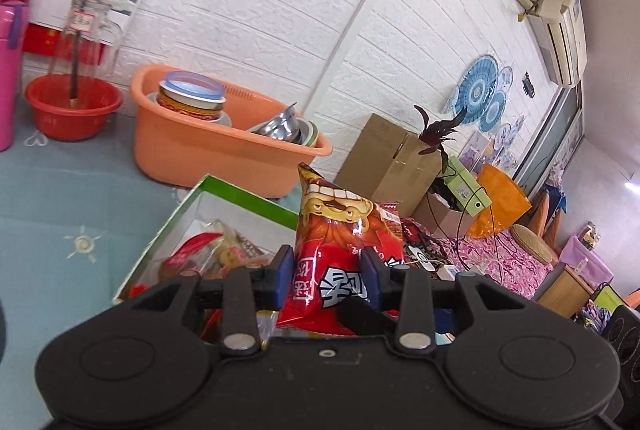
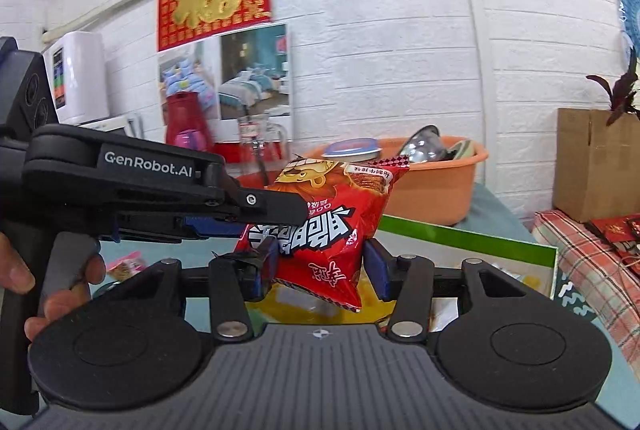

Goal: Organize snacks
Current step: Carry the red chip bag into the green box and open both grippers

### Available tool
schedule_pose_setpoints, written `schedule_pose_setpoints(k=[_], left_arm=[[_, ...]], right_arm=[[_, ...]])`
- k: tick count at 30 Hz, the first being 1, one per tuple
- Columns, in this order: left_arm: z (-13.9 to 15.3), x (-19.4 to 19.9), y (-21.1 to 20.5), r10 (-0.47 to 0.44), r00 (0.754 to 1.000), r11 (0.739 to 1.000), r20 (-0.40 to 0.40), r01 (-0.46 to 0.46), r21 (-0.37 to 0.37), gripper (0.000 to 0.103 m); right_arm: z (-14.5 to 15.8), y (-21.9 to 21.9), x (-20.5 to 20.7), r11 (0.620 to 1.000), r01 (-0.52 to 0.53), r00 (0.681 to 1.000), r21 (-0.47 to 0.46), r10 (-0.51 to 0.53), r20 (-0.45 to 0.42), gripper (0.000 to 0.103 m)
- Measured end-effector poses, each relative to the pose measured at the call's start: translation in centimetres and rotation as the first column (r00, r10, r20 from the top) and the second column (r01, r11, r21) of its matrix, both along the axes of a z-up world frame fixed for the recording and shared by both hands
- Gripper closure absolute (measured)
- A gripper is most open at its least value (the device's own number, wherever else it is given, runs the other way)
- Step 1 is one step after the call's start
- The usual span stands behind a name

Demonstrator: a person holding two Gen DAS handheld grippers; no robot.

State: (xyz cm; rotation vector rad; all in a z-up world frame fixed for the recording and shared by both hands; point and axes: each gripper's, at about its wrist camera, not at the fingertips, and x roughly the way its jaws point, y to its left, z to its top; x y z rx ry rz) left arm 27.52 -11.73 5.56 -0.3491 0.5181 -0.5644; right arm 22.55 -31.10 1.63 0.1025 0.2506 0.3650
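Left gripper [image 1: 327,270] clamped on glossy red foil snack bag [image 1: 340,242] — we see it raised above green-rimmed cardboard box [image 1: 240,196]. Right gripper [image 2: 322,270] jaws flank same bag; contact unclear.

1. The snack bag [image 1: 340,238] was held up between the fingers of the left gripper [image 1: 329,272].
2. In the right wrist view, the same bag also sat between the fingers of the right gripper [image 2: 320,266], and the left gripper came in from the left.
3. The open box [image 1: 224,214] was found below and to the left of the bag, with more snacks [image 1: 216,250] inside it.
4. The tub [image 1: 200,150] was placed behind the box, near the wall, with bowls [image 1: 280,126] in it.
5. The small basin [image 1: 72,110] was seen to the left of the tub.
6. The cardboard box [image 1: 388,158] was set to the right of the tub, against the wall.
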Motion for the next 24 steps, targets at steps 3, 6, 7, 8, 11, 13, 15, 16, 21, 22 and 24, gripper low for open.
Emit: schedule_pose_setpoints(k=[3,6,7,8,11,13,15,16,21,22,24], left_arm=[[-0.3,2.2,-1.1,-0.011,1.000,1.000,-0.008,0.011,-0.004,0.035],[-0.6,4.0,-1.9,-0.018,1.000,1.000,-0.008,0.018,0.004,0.035],[-0.8,4.6,-2.1,-0.021,1.000,1.000,-0.009,0.021,0.012,0.035],[-1.1,5.1,-2.3,-0.027,1.000,0.999,-0.014,0.027,0.024,0.035],[-2.3,6.0,-2.6,-0.010,0.999,0.998,-0.041,0.013,0.054,0.000],[-2.9,5.8,-2.5,0.012,0.999,0.998,-0.040,-0.010,0.059,0.000],[-3.0,5.6,-2.1,0.009,0.999,0.998,-0.052,-0.007,0.055,0.000],[-2.9,5.4,-1.8,0.010,0.998,0.999,-0.055,-0.007,0.052,0.000],[-1.9,3.4,-0.5,0.034,0.999,0.998,-0.024,-0.032,0.051,0.000],[-1.7,3.0,-0.2,0.037,0.999,0.998,-0.023,-0.036,0.049,0.000],[-1.4,1.9,0.5,0.051,0.998,0.998,-0.023,-0.050,0.045,0.000]], right_arm=[[-0.3,-0.9,1.8,1.000,0.025,1.000,0.015,-0.025,-0.010,0.024],[-0.7,-1.5,3.3,0.999,0.042,0.999,0.031,-0.042,-0.017,0.024],[-1.0,-1.6,3.7,0.998,0.045,0.999,0.034,-0.044,-0.018,0.023],[-1.5,-1.8,4.1,0.998,0.044,0.999,0.038,-0.043,-0.023,0.023],[-3.2,-1.7,5.1,0.999,0.052,0.995,0.013,-0.050,-0.090,0.016],[-3.6,-1.4,5.2,0.998,0.061,0.993,-0.025,-0.063,-0.102,0.015],[-3.3,-1.3,4.7,0.998,0.060,0.995,-0.031,-0.062,-0.079,0.006],[-3.2,-1.2,4.5,0.997,0.066,0.995,-0.034,-0.068,-0.067,0.000],[-2.4,-0.9,3.4,0.996,0.076,0.996,-0.047,-0.078,-0.034,0.000],[-2.2,-0.8,3.0,0.996,0.075,0.997,-0.048,-0.076,-0.027,0.000],[-1.6,-0.5,2.0,0.996,0.071,0.997,-0.054,-0.071,-0.009,0.000]])
